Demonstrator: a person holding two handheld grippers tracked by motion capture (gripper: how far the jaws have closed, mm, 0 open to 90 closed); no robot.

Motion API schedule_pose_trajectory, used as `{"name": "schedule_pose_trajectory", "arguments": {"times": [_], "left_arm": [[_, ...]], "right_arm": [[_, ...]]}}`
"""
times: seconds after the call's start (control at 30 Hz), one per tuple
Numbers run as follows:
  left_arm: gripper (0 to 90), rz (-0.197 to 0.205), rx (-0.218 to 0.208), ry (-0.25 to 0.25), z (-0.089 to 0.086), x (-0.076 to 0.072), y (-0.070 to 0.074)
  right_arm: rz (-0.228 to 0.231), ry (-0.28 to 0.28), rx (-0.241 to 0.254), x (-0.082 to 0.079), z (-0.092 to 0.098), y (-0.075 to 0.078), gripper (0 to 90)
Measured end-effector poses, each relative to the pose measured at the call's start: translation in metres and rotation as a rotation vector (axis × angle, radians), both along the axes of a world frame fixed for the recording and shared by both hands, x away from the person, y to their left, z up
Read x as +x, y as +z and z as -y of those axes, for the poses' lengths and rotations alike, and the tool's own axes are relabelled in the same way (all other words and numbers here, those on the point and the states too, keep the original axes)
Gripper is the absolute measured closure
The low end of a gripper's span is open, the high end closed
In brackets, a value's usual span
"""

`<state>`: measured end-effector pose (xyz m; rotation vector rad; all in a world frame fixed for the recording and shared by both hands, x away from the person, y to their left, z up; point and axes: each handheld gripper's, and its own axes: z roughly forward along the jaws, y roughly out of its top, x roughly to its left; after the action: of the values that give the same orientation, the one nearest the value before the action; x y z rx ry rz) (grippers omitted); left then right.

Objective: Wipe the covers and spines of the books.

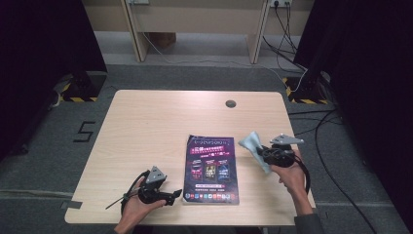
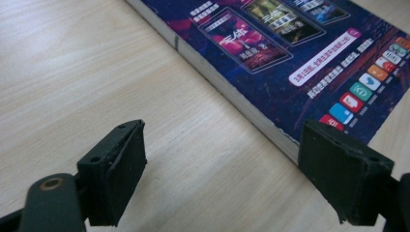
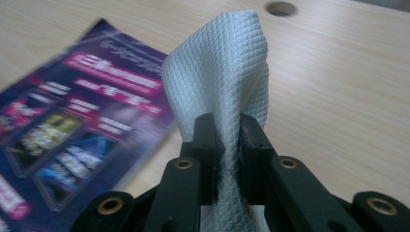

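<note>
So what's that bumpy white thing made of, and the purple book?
The cloth looks like soft woven fabric, maybe microfibre: a matte waffle grid that folds limply between the jaws. The book seems paper with a glossy printed cover; pale page edges show along its side.

Counter [image 1: 146, 126], pale wood grain, lying bare over most of top. Round cable hole [image 1: 230, 104] sitting near far edge, right of centre. Grey carpet floor [image 1: 195, 78] spreading around counter. Black mark shaped like "5" [image 1: 84, 131] lying on floor left of counter. Yellow-black hazard tape [image 1: 78, 99] showing at far left and far right on floor. Black cables [image 1: 331, 146] trailing across floor at right. Pale wooden furniture legs [image 1: 138, 39] standing beyond counter. Dark curtains [image 1: 370, 73] hanging at both sides.
</note>
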<state>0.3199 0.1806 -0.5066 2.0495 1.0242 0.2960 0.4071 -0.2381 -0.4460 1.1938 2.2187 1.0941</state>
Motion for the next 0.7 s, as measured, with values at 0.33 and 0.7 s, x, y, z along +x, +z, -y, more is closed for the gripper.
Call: {"name": "schedule_pose_trajectory", "arguments": {"times": [0.33, 0.7], "left_arm": [[19.3, 0.005, -0.052, -0.05, 0.021, -0.005, -0.002], [27.3, -0.004, -0.022, -0.11, 0.042, -0.007, -0.008]], "right_arm": [[-0.046, 0.24, -0.058, -0.018, -0.086, -0.011, 80.3], [-0.104, 0.334, -0.212, -0.022, -0.126, -0.043, 75.8]]}}
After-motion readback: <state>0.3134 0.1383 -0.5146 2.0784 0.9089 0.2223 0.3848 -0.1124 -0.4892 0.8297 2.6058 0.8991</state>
